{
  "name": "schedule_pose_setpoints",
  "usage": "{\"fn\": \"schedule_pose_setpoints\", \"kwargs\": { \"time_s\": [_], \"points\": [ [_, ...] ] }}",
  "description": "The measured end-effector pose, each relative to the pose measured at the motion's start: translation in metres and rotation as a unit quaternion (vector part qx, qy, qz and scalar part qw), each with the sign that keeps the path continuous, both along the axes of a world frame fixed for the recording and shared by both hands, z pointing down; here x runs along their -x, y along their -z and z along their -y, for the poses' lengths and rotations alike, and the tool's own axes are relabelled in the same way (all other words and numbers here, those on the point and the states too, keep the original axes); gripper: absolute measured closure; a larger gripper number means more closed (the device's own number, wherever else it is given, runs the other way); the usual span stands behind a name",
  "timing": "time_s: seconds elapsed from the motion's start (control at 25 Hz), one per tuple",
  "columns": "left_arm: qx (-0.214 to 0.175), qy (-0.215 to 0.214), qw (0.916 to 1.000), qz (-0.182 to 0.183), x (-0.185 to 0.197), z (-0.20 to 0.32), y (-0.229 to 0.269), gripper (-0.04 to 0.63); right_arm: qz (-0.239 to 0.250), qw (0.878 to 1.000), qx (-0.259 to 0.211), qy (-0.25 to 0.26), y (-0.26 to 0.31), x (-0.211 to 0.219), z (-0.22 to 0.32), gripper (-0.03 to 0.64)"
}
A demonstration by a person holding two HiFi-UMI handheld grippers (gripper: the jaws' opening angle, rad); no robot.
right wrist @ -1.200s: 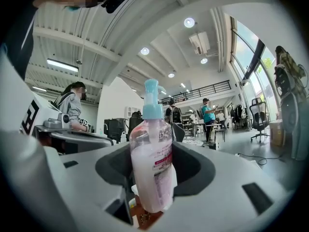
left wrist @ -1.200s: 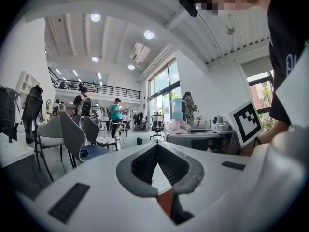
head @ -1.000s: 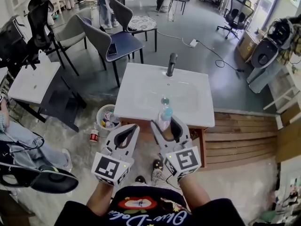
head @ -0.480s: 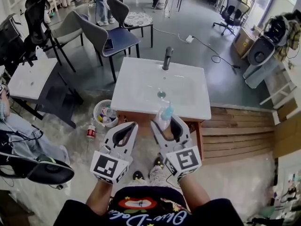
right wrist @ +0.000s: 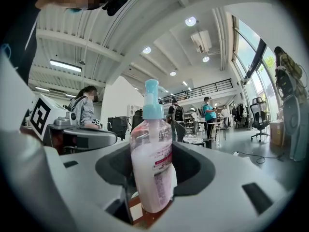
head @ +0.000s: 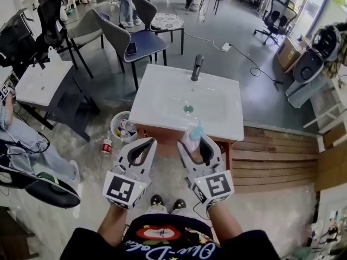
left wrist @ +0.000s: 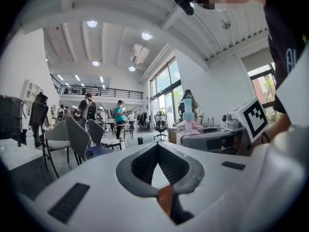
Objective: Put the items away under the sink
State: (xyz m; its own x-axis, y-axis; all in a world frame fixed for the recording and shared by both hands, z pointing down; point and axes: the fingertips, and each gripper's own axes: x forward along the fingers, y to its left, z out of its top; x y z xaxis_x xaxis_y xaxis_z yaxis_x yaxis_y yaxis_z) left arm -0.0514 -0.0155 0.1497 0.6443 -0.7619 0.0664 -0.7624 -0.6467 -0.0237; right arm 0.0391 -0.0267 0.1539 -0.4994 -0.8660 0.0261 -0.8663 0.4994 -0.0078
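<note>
A white sink (head: 162, 104) with a dark faucet (head: 197, 66) sits on a wooden cabinet (head: 160, 136) in front of me. My right gripper (head: 194, 144) is shut on an upright pink pump bottle (head: 193, 136) with a light blue pump, held level before the sink's front rim. In the right gripper view the bottle (right wrist: 151, 163) stands between the right gripper's (right wrist: 153, 151) grey pads. My left gripper (head: 142, 147) hovers beside it, shut and empty, its tips meeting in the left gripper view (left wrist: 157, 145). That view also shows the bottle (left wrist: 188, 122). The cabinet's inside is hidden.
A white waste basket (head: 115, 124) with items in it and a small red can (head: 107, 145) are on the floor left of the cabinet. Wooden steps (head: 282, 156) lie to the right. A white table (head: 40, 85), chairs (head: 130, 39) and a seated person (head: 27, 150) are at the left.
The right gripper with the bottle has drifted slightly to the right before the sink's front rim. The left gripper has kept its place. Both grips are unchanged.
</note>
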Motion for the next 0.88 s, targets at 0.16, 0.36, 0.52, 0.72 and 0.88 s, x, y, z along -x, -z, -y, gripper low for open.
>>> {"fn": "schedule_pose_setpoints", "kwargs": {
  "time_s": [0.16,0.36,0.52,0.72,0.88],
  "points": [
    [0.012,0.01,0.9997,-0.017,-0.005,-0.006,-0.002,0.589,0.003,1.0,0.005,0.011,-0.001,-0.009,-0.008,0.383],
    [0.026,0.025,0.9993,-0.008,-0.016,-0.014,-0.011,0.589,0.009,1.0,0.009,0.023,-0.006,-0.021,-0.021,0.383],
    [0.034,0.031,0.9989,-0.015,-0.024,-0.022,-0.012,0.589,0.015,0.999,0.014,0.025,-0.011,-0.033,-0.028,0.385],
    [0.032,0.039,0.9987,-0.011,-0.032,-0.031,-0.009,0.589,0.014,0.999,0.012,0.033,-0.011,-0.042,-0.032,0.385],
    [0.031,0.044,0.9986,-0.007,-0.036,-0.032,-0.009,0.589,0.015,0.999,0.012,0.042,-0.013,-0.043,-0.032,0.385]
  ]
}}
